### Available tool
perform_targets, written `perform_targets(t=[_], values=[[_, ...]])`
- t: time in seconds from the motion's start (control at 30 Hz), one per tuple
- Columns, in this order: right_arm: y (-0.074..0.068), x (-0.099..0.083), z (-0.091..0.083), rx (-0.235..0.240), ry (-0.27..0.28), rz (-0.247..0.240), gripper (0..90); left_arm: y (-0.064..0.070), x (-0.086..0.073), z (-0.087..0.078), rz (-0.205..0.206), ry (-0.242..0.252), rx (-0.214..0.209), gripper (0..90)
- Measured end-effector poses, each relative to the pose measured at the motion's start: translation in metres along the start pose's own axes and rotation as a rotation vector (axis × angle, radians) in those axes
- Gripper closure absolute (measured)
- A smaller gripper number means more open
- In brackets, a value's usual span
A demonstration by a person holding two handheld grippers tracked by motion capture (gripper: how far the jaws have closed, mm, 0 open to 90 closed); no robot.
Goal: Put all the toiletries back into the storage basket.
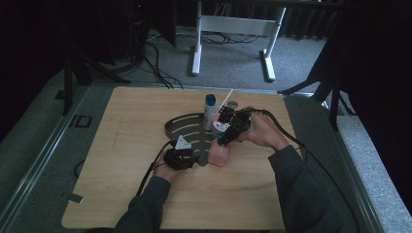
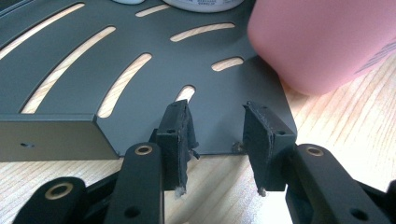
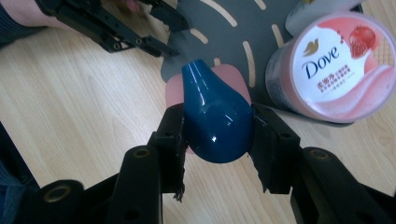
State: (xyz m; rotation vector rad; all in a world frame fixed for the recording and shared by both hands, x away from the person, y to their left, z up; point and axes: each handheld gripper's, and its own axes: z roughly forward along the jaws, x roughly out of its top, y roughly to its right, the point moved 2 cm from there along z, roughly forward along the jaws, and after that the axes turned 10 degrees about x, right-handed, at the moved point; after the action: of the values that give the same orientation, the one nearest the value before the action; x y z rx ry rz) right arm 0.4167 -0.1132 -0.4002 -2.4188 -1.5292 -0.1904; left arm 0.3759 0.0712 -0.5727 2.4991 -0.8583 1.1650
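A pink bottle [image 1: 219, 156] with a dark blue pump top [image 3: 215, 116] stands at the near right corner of a dark slotted tray [image 1: 187, 128]. My right gripper [image 1: 222, 141] comes down from above and is shut on the blue top [image 3: 215, 140]. My left gripper [image 1: 192, 158] lies low at the tray's near edge. In the left gripper view it is open [image 2: 217, 140], its pads over the tray's rim [image 2: 140, 93] with nothing clamped, and the pink bottle [image 2: 322, 42] sits just to its right. A Dove tub [image 3: 336, 65] stands on the tray beside the bottle.
A white bottle with a blue cap [image 1: 210, 109] stands at the tray's far side next to the Dove tub [image 1: 219, 125]. Bare wood table [image 1: 121, 145] stretches left and toward the near edge. Cables trail from both grippers across the table's right and front.
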Motion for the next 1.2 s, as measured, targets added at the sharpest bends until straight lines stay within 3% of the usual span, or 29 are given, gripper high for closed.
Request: perform_targets(t=[0.73, 1.03, 1.2], values=[[0.005, 0.025, 0.015, -0.016, -0.007, -0.015, 58.5, -0.001, 0.000, 0.000, -0.008, 0.000, -0.009, 60.5], [0.008, 0.035, 0.017, -0.070, -0.011, -0.021, 58.6, -0.001, 0.000, -0.001, -0.002, -0.004, -0.009, 60.6], [0.010, 0.037, 0.017, -0.070, -0.016, -0.013, 58.5, -0.001, 0.000, -0.001, -0.003, -0.004, -0.008, 60.6]])
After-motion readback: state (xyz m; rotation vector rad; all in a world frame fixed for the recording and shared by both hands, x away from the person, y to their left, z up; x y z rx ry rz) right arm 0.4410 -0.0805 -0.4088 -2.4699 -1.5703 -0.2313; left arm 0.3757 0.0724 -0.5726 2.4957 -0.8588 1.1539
